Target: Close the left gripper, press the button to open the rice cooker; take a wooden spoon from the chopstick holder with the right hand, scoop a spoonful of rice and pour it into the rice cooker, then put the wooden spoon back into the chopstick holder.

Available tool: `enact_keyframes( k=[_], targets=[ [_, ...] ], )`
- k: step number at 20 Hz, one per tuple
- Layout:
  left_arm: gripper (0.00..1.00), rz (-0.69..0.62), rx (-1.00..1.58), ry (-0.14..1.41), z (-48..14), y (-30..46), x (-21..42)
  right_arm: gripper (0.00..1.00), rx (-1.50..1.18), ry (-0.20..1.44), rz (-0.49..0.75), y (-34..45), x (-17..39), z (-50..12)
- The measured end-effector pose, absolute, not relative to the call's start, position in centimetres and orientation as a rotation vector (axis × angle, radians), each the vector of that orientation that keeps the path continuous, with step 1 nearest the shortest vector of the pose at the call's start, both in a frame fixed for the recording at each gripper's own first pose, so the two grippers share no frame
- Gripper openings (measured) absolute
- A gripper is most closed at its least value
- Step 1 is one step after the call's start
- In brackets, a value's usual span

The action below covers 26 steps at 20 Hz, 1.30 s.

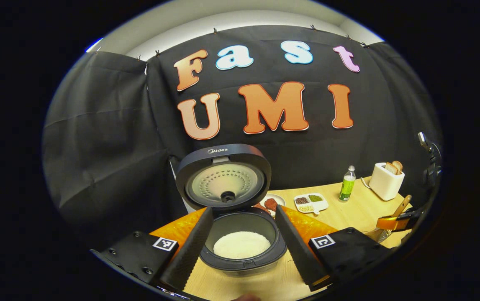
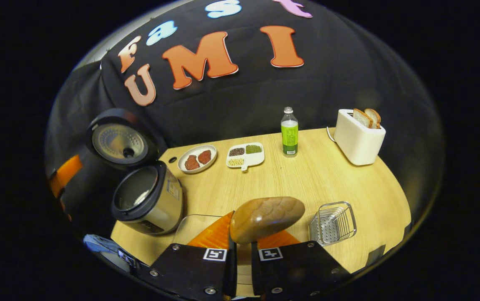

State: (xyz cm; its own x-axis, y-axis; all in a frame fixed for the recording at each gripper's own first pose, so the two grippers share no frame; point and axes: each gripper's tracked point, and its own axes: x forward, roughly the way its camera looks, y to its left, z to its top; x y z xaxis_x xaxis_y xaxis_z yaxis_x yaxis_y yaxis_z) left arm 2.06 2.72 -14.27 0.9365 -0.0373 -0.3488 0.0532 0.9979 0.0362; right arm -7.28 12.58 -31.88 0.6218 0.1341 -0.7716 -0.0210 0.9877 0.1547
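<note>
The rice cooker (image 1: 240, 255) stands just ahead of my left gripper (image 1: 243, 211), its lid (image 1: 223, 177) swung up and white rice (image 1: 242, 244) lying in the pot. The left gripper is open, one finger on each side of the cooker, touching nothing. My right gripper (image 2: 244, 240) is shut on the wooden spoon (image 2: 267, 217), whose bowl points forward over the table. The wire chopstick holder (image 2: 334, 223) stands just right of the spoon. The cooker (image 2: 147, 200) is off to the left there. In the left gripper view, the right gripper (image 1: 399, 221) holds the spoon at the far right.
A clear container (image 2: 196, 228) sits between the cooker and the spoon. Farther back on the wooden table (image 2: 306, 175) are a plate of meat (image 2: 197, 159), a divided dish of beans (image 2: 246, 155), a green bottle (image 2: 289, 133) and a white toaster (image 2: 359, 136) with bread.
</note>
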Motion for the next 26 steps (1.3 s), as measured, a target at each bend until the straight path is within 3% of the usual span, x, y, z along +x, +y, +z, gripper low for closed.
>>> enact_keyframes(
  k=[4,5,6,8,9,10,13,14,15,16,17,18,19,20,23,24,26],
  targets=[
    [0.94,-0.029,0.055,0.36,-14.7,3.9,2.2,0.14,-0.078,0.88,0.121,13.5,-7.3,-33.6],
    [0.94,-0.026,0.057,0.365,-14.9,4.2,2.2,0.14,-0.121,0.876,0.114,13.4,-7.3,-33.9],
    [1.0,-0.023,0.061,0.369,-15.0,4.4,2.2,0.14,-0.167,0.867,0.095,13.0,-7.2,-34.2],
    [1.0,-0.022,0.075,0.372,-15.2,4.9,2.3,0.14,-0.22,0.842,0.094,13.7,-7.5,-34.0],
    [0.94,-0.024,0.08,0.372,-15.4,5.0,2.3,0.14,-0.274,0.823,0.11,14.1,-7.5,-34.2],
    [1.0,-0.027,0.084,0.377,-15.6,5.1,2.5,0.14,-0.332,0.799,0.131,14.8,-7.7,-34.6],
    [1.0,-0.039,0.092,0.392,-16.1,5.1,2.8,0.12,-0.45,0.805,0.185,16.3,-9.5,-37.7],
    [0.94,-0.041,0.1,0.388,-16.0,5.2,3.0,0.12,-0.471,0.784,0.186,16.6,-9.3,-38.0],
    [0.94,-0.045,0.106,0.381,-15.8,5.2,3.2,0.12,-0.479,0.775,0.182,16.7,-9.5,-38.0],
    [1.0,-0.048,0.108,0.378,-15.8,5.3,3.3,0.12,-0.467,0.769,0.171,16.8,-9.6,-38.2],
    [1.0,-0.052,0.107,0.379,-16.0,5.3,3.5,0.12,-0.451,0.766,0.155,16.7,-9.6,-38.3],
    [0.94,-0.054,0.103,0.382,-16.1,5.3,3.6,0.12,-0.424,0.756,0.14,16.8,-9.5,-38.4],
    [0.94,-0.059,0.097,0.389,-16.4,5.3,3.7,0.12,-0.408,0.753,0.132,17.1,-9.4,-38.7],
    [1.0,-0.063,0.09,0.395,-16.6,5.2,3.7,0.12,-0.412,0.728,0.132,17.5,-9.1,-38.6],
    [1.0,-0.078,0.09,0.395,-16.6,5.1,3.8,0.11,-0.426,0.721,0.134,18.4,-9.6,-39.1],
    [0.93,-0.078,0.099,0.391,-16.6,5.3,3.7,0.12,-0.412,0.716,0.131,18.7,-9.6,-38.9],
    [0.94,-0.075,0.104,0.389,-16.7,5.9,3.7,0.12,-0.343,0.724,0.116,19.1,-9.5,-38.7]
  ],
)
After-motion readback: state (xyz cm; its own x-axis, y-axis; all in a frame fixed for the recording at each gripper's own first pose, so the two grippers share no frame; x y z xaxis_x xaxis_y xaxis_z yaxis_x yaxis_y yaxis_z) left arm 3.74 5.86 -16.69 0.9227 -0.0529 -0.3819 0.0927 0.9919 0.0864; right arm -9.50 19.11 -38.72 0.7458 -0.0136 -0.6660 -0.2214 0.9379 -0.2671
